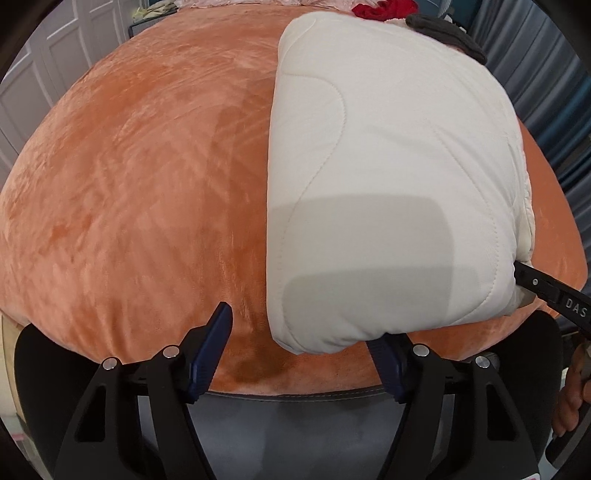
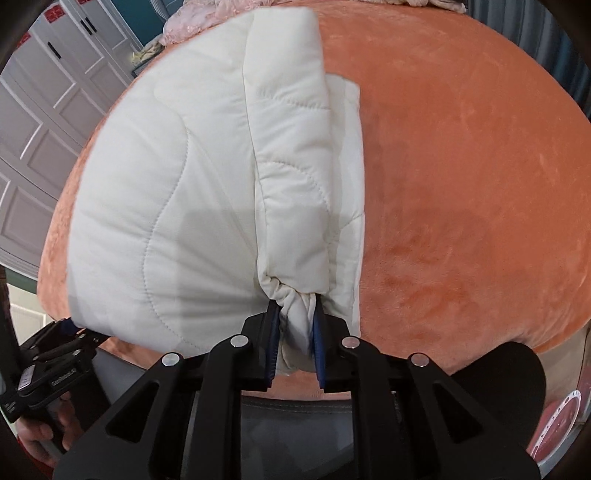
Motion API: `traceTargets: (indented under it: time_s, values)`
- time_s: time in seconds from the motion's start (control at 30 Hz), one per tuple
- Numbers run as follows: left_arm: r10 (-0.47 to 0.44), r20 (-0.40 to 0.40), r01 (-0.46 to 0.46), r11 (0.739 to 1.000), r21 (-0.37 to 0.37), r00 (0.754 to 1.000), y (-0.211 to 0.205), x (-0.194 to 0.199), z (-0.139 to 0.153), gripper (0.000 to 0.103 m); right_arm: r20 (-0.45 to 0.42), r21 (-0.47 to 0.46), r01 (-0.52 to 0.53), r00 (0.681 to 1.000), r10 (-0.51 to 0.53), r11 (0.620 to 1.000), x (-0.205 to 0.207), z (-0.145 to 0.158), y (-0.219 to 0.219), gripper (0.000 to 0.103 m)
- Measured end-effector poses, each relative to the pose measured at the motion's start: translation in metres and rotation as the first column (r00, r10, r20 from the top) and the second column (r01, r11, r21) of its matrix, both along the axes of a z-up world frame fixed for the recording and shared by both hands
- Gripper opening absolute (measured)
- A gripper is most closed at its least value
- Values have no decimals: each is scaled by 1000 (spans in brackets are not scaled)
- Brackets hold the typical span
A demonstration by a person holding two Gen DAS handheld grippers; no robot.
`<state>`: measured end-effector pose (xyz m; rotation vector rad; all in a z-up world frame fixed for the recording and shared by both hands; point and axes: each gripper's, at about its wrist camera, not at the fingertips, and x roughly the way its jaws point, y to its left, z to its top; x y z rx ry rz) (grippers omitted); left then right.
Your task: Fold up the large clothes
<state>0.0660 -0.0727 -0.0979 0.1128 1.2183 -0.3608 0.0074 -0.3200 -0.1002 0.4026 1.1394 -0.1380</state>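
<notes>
A white quilted garment lies folded into a long pad on an orange plush blanket. My left gripper hangs open at the garment's near left corner. That corner drapes over the tip of its right finger, and its left finger stands over bare blanket. In the right wrist view the garment fills the left half, with a narrower folded layer along its right side. My right gripper is shut on the bunched near end of that layer. From the left wrist view only one finger of the right gripper shows, at the garment's right edge.
A red cloth and a dark grey cloth lie at the far end of the bed. Pink fabric is piled at the far left. White panelled doors stand to the left, and a blue curtain hangs on the right.
</notes>
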Motion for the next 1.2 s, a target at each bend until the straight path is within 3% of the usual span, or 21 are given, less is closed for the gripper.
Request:
traceTargets:
  time_s: [0.33, 0.5, 0.63, 0.73, 0.9, 1.03, 1.2]
  values:
    - [11, 8, -12, 1000, 23, 1000, -4, -1, -6, 69, -7, -42, -12, 1000, 11, 999, 14, -9, 17, 14]
    - [11, 24, -11, 1000, 12, 1000, 6, -12, 10, 68, 17, 50, 12, 1000, -13, 999, 5, -1, 8, 17]
    - [32, 44, -29, 998, -52, 999, 37, -22, 39, 68, 28, 143, 57, 998, -62, 988, -11, 14, -6, 29]
    - [71, 85, -62, 993, -100, 994, 63, -25, 64, 68, 22, 138, 103, 994, -107, 985, -26, 32, -17, 53]
    - [164, 109, -138, 967, -216, 980, 85, 9, 96, 68, 67, 158, 136, 987, -148, 978, -35, 60, -34, 54]
    - [189, 120, -148, 946, -290, 975, 67, 46, 117, 68, 141, 139, 125, 979, -145, 982, -14, 89, -46, 54]
    - [133, 169, -83, 958, -276, 977, 16, 91, 129, 68, 243, 177, 97, 960, -139, 979, 40, 117, -58, 56]
